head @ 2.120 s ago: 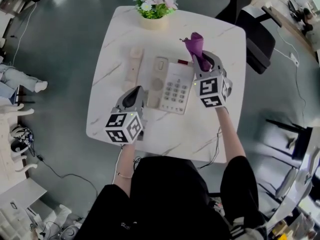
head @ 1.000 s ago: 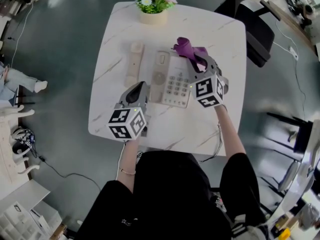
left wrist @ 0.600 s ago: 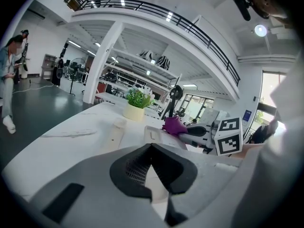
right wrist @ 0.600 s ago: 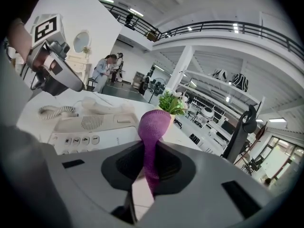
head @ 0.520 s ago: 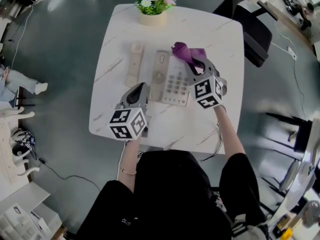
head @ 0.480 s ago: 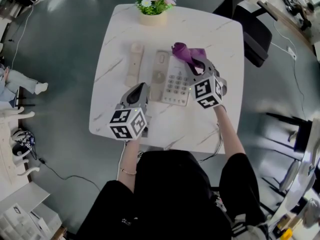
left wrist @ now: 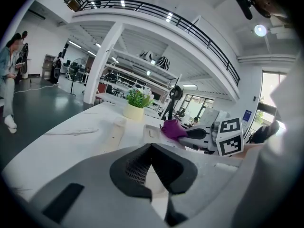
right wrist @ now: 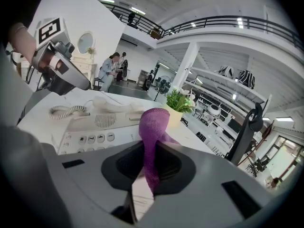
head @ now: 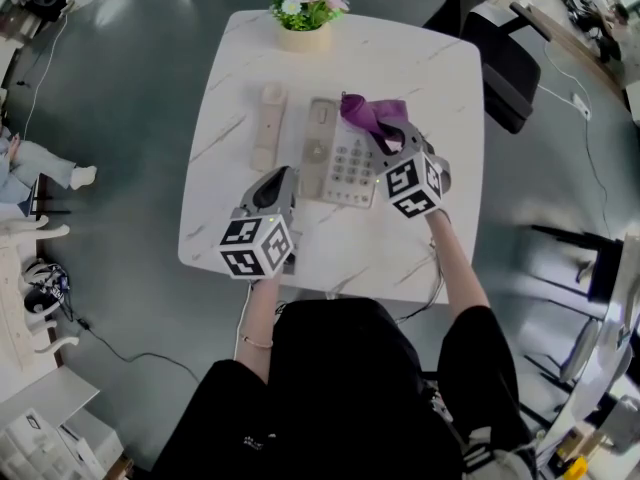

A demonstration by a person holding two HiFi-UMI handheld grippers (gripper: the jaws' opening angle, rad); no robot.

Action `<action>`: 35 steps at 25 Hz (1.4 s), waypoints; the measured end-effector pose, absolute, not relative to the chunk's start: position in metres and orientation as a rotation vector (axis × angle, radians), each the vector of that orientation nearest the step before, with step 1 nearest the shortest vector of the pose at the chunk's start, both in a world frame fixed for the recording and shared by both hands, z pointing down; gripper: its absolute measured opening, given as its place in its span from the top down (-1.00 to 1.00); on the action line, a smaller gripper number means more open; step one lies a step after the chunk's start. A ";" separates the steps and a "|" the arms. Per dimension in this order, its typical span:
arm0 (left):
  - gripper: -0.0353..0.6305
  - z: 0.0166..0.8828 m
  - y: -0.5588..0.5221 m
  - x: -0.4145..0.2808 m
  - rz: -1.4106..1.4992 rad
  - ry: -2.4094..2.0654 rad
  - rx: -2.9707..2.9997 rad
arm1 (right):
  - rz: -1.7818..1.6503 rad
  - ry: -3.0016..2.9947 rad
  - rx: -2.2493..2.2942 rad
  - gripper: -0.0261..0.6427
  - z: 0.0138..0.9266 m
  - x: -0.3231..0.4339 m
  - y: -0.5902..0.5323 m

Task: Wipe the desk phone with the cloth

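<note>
The cream desk phone (head: pixel 338 164) lies mid-table, and its handset (head: pixel 268 128) rests on the table to the left of it. My right gripper (head: pixel 390 140) is shut on the purple cloth (head: pixel 368 115), which drapes over the phone's upper right corner. In the right gripper view the cloth (right wrist: pixel 154 123) stands up from the shut jaws, above the keypad (right wrist: pixel 93 137). My left gripper (head: pixel 274 186) hovers at the phone's lower left edge, shut with nothing in it. Seen from the left gripper view, the cloth (left wrist: pixel 173 128) is ahead on the phone.
A potted plant (head: pixel 304 12) stands at the table's far edge. A black chair (head: pixel 508 60) sits beyond the back right corner. The coiled cord (right wrist: pixel 66 111) lies by the phone's near side. A person (left wrist: pixel 8 78) stands far off on the left.
My right gripper has carried the purple cloth leftward from beside the phone onto its upper right part. The left gripper has stayed near the phone's lower left.
</note>
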State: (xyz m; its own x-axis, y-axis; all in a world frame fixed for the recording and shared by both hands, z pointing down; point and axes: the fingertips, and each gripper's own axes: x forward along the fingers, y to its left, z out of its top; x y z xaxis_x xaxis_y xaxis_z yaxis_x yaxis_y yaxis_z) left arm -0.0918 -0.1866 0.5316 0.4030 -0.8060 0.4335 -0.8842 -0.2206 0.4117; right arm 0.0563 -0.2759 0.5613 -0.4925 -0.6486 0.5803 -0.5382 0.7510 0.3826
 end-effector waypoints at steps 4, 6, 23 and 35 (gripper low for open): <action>0.90 0.531 -0.183 -0.090 0.169 -1.430 2.062 | -0.180 -2.211 0.863 0.81 0.563 0.056 -0.269; 0.90 0.531 -0.181 -0.089 0.170 -1.430 2.063 | -0.174 -2.211 0.851 0.81 0.563 0.056 -0.266; 0.90 0.531 -0.170 -0.085 0.180 -1.435 2.060 | -0.142 -2.216 0.771 0.81 0.569 0.052 -0.243; 0.90 0.528 -0.163 -0.079 0.180 -1.428 2.073 | -0.130 -2.213 0.744 0.81 0.571 0.052 -0.227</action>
State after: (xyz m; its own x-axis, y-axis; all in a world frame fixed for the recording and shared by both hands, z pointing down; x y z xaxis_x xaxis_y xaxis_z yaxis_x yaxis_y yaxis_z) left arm -0.0791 -0.1634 0.5279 0.4098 -0.8022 0.4342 -0.8847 -0.2338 0.4032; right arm 0.0517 -0.2268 0.5710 -0.5229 -0.5502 0.6510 -0.4704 0.8232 0.3179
